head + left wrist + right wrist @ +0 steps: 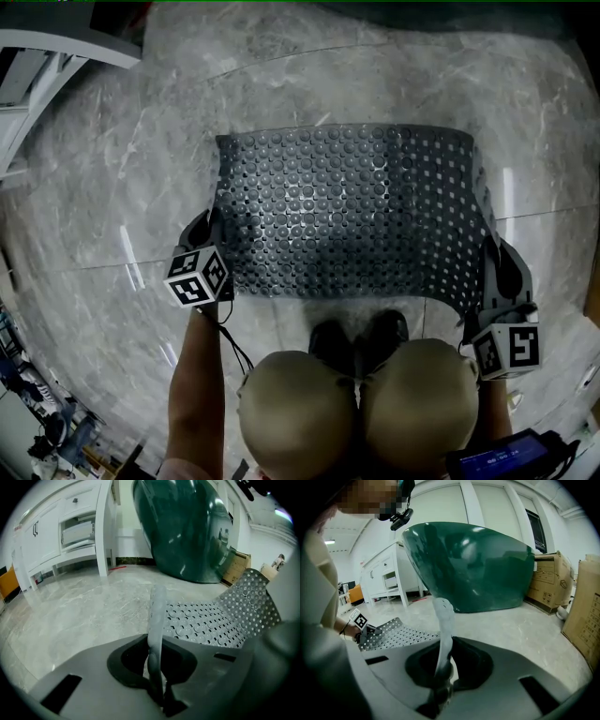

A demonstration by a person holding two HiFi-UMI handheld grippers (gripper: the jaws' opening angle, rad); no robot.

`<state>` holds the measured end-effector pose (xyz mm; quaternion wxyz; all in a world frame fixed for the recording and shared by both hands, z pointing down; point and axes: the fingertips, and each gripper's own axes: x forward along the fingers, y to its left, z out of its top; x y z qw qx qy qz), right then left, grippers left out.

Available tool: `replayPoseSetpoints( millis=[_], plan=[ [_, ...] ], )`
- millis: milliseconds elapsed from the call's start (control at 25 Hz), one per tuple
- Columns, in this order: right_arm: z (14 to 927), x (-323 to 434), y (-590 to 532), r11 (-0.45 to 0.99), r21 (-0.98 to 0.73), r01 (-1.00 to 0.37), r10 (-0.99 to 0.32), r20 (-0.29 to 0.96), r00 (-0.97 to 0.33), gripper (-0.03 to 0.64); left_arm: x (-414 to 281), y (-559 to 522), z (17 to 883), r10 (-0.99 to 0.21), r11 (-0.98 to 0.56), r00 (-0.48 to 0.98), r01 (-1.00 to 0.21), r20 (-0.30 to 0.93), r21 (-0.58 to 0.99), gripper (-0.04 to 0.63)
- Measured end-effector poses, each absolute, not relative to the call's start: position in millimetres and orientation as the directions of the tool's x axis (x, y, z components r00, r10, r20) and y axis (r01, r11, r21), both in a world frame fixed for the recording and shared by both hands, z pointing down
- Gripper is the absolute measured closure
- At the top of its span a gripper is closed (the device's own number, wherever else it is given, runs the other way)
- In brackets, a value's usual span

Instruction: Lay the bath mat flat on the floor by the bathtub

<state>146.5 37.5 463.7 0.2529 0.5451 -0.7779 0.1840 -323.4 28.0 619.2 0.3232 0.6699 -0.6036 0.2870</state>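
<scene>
The left gripper [211, 232] and right gripper [497, 270] each pinch a near corner of the grey studded bath mat [347, 211], stretching it wide and low over the floor [103, 206] before the green bathtub [478, 564], likely so it lands unwrinkled.

White vanity cabinet [70, 531] along the left wall: drawers with dark handles, an open shelf, slim square legs. Thin red strip [118, 566] lies at the foot of one leg. Orange item [7, 581] at the far left edge, too cut off to identify. Two cardboard boxes: a printed one [551, 581] against the far wall, a taller plain one [583, 606] at the right edge, nearer the camera. Dark-framed window [534, 524] above the printed box. Head view: tan-trousered knees [295, 412], dark shoes [361, 339] just ahead of them, a device with a blue-lit screen [506, 457] in the lower right corner.
</scene>
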Motion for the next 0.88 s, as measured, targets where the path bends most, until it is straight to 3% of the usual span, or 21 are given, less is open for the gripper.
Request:
replayPoseSetpoints(
  millis=[720,880],
  plan=[
    [463,145,36,0.339,-0.014,-0.941,-0.749,0.600,-0.279,0.589,-333,28,639,-0.606,-0.074,0.111,-0.994,0.788,0.083,0.552],
    [464,147,38,0.338,-0.016,-0.941,-0.747,0.603,-0.279,0.589,-332,27,635,-0.629,-0.067,0.148,-0.988,0.763,0.137,0.506]
  ],
)
